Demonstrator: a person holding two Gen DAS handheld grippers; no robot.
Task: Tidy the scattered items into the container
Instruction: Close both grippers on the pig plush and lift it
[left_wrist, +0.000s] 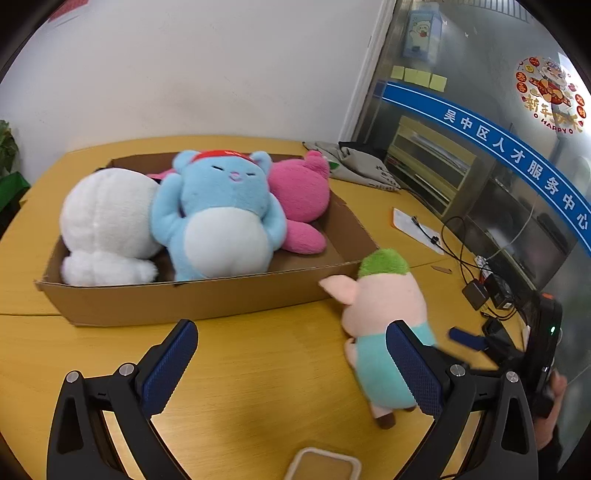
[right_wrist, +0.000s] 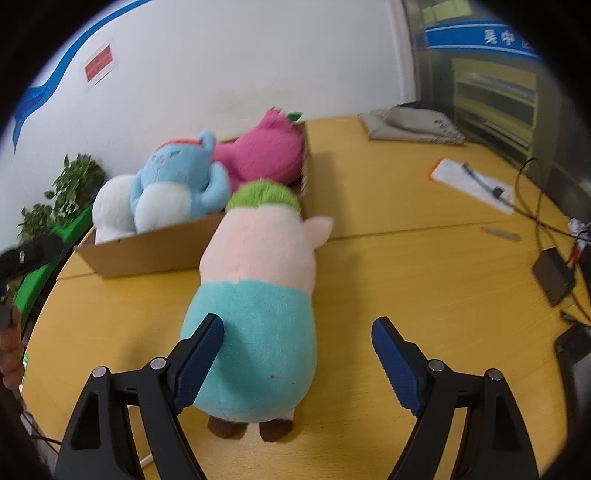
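Observation:
A cardboard box (left_wrist: 207, 299) on the yellow table holds a white plush (left_wrist: 107, 221), a blue bear plush (left_wrist: 221, 218) and a pink plush (left_wrist: 299, 192). A pig plush (right_wrist: 255, 295) with green hair and teal trousers stands on the table just outside the box's near right corner; it also shows in the left wrist view (left_wrist: 384, 321). My right gripper (right_wrist: 297, 332) is open with its jaws on either side of the pig's lower body, not closed on it. My left gripper (left_wrist: 291, 332) is open and empty in front of the box.
A grey cloth bag (left_wrist: 354, 162) lies behind the box. Papers with a pen (right_wrist: 472, 181), cables and a black adapter (right_wrist: 554, 277) lie on the right of the table. A small beige tray (left_wrist: 325, 465) sits near the front edge. A potted plant (right_wrist: 59, 195) stands at the left.

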